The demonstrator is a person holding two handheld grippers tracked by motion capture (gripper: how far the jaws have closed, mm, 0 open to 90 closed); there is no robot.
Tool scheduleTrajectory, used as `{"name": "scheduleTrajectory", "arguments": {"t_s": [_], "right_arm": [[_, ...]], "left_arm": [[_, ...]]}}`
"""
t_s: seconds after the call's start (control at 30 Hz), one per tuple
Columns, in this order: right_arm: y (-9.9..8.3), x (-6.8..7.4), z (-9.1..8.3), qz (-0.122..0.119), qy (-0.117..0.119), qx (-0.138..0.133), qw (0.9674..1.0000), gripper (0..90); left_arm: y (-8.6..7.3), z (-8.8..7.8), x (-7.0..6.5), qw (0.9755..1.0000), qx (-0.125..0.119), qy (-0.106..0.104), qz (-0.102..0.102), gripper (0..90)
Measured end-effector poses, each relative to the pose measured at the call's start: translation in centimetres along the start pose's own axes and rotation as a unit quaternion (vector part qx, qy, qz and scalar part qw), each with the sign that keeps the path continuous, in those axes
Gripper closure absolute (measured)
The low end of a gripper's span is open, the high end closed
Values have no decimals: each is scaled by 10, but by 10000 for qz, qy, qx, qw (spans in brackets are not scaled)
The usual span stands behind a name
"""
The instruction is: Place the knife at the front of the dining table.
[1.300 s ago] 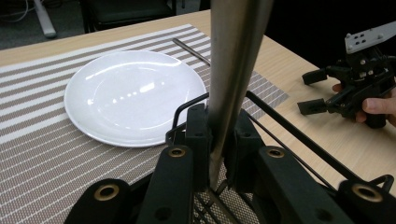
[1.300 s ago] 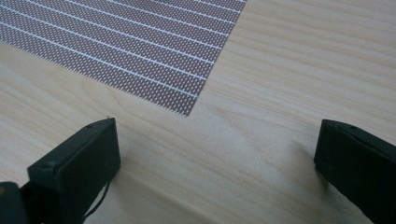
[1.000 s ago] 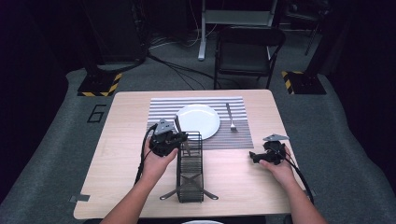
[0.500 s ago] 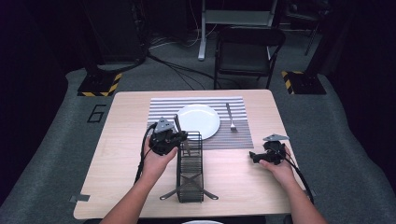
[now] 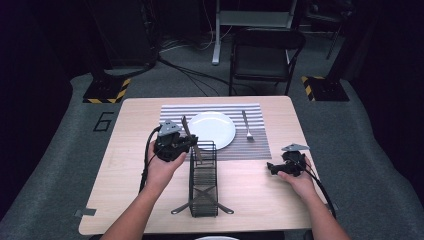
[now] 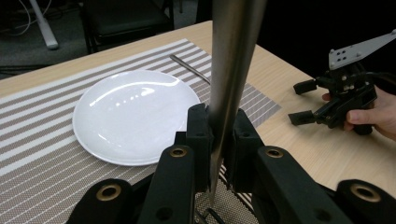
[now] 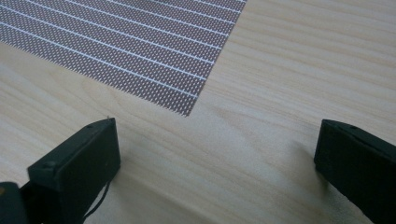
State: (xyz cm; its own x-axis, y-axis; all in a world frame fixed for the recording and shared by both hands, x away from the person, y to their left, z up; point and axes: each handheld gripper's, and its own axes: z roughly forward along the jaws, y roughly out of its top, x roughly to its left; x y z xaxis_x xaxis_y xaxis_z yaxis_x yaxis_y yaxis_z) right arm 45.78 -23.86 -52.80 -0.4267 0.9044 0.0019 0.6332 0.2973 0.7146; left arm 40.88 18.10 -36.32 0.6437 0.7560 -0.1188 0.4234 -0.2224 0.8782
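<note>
We are lifting a metal knife [image 5: 192, 142] out of the black wire caddy [image 5: 203, 180] with our left gripper [image 5: 186, 143]. Compared with a second ago, the left hand is sitting a little higher, and more of the utensil is standing clear above the caddy's far end. In the left gripper view, the two black jaws are clamped tight on the knife's flat steel shaft [image 6: 232, 60], which is rising upright between them. That tells us the pick is holding, and the piece is probably on its way to the place setting.

The white plate [image 5: 212, 129] is lying just beyond the gripper on the striped placemat [image 5: 255, 145], with a fork [image 5: 246, 125] on the plate's right. The mat strip on the plate's left looks free.

Our right gripper [image 5: 276, 167] is resting near the table's right edge, jaws spread wide over bare wood [image 7: 261, 116], holding nothing, well apart from the caddy. The caddy's tall wire rim is the nearest thing to snag on while we are still rising.
</note>
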Motion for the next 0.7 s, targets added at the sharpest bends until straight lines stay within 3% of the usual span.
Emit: {"name": "scheduleTrajectory", "arguments": {"t_s": [0.3,0.7], "right_arm": [[0,0,0,0,0,1,10000,0],[0,0,0,1,0,1,10000,0]], "left_arm": [[26,-25,3,9999,-145,5,1,818],[48,-47,6,9995,-295,61,33,818]]}}
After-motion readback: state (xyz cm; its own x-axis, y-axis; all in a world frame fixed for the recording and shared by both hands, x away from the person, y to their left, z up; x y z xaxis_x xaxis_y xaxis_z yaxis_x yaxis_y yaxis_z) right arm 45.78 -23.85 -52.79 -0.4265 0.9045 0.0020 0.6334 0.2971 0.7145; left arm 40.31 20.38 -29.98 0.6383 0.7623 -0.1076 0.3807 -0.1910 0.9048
